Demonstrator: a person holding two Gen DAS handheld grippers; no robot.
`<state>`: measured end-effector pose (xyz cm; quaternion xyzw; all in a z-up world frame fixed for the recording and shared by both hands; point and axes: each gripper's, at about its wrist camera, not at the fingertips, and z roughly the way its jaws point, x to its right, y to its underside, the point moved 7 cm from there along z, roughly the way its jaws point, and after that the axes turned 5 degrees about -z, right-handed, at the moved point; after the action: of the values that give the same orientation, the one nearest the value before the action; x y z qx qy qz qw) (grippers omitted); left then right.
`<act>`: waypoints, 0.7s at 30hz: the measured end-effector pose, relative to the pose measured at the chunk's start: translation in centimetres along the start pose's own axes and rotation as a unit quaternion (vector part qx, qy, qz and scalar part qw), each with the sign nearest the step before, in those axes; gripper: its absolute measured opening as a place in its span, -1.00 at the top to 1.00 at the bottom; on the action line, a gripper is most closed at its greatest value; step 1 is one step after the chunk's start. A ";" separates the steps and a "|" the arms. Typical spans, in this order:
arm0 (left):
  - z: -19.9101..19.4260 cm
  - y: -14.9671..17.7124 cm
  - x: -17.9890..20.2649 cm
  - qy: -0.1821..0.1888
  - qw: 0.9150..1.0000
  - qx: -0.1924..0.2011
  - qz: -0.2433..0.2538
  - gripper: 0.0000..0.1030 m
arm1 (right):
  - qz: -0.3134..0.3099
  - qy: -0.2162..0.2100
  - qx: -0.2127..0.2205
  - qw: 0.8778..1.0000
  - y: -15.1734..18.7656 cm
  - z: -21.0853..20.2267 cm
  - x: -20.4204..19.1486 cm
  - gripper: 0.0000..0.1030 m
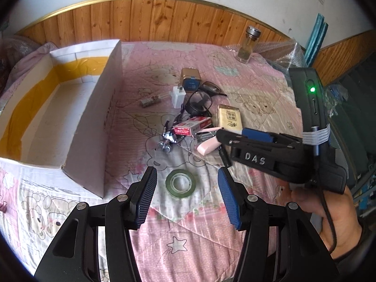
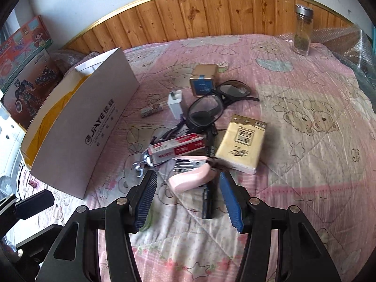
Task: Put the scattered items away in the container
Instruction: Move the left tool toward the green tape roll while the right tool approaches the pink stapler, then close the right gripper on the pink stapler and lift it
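Small items lie scattered on a pink quilt. In the left wrist view my left gripper stands open over a roll of clear tape, which lies between the fingertips, untouched. To the left stands the open white cardboard box. In the right wrist view my right gripper is open just above a pink stapler. Beyond it lie a red-and-white staple box, a yellow tissue pack, black glasses, a white charger and a gold-and-blue tin. The right gripper also shows in the left wrist view.
A glass jar with a metal lid stands at the quilt's far right near bubble wrap. Keys with a metal clip lie by the box. Toy boxes are stacked at the far left. Wood panelling runs behind.
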<state>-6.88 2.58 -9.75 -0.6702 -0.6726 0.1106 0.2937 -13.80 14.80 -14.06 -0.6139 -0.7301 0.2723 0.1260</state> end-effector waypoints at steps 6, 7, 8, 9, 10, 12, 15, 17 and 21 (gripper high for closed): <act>4.3 1.2 -0.1 0.009 0.999 -0.047 -0.004 -0.10 | 0.035 0.005 -0.021 0.999 0.4 1.6 3.6 -0.11; 5.0 1.4 0.0 0.011 0.998 -0.054 -0.002 -0.10 | 0.037 -0.003 -0.023 0.999 0.4 1.8 3.6 -0.11; 5.6 1.6 -0.1 0.008 0.998 -0.059 -0.001 -0.10 | 0.036 -0.012 -0.025 0.999 0.4 2.0 3.3 -0.11; 6.1 1.8 -0.3 0.006 0.998 -0.064 0.001 -0.10 | 0.033 -0.018 -0.027 0.999 0.6 2.2 2.9 -0.11; 6.7 2.0 -0.3 0.006 0.998 -0.067 0.002 -0.10 | 0.032 -0.023 -0.029 0.999 0.8 2.5 2.6 -0.11; 7.7 2.3 -0.8 0.001 0.997 -0.078 0.000 -0.10 | 0.036 -0.031 -0.029 0.998 0.8 3.0 2.3 -0.11; 8.9 2.9 -1.1 0.002 0.996 -0.088 -0.003 -0.10 | 0.055 -0.064 -0.040 0.996 1.1 4.1 2.4 -0.08; 9.5 3.3 -1.3 0.004 0.996 -0.094 -0.007 -0.10 | 0.062 -0.081 -0.048 0.994 1.4 4.8 2.1 -0.02; 10.1 3.4 -1.4 0.010 0.997 -0.081 -0.006 -0.10 | 0.058 -0.107 -0.046 0.992 1.3 5.9 0.9 -0.02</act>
<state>-9.61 3.94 -20.06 -0.6887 -0.6803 0.0471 0.2463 -15.99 14.32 -19.75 -0.6278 -0.7145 0.3089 0.0029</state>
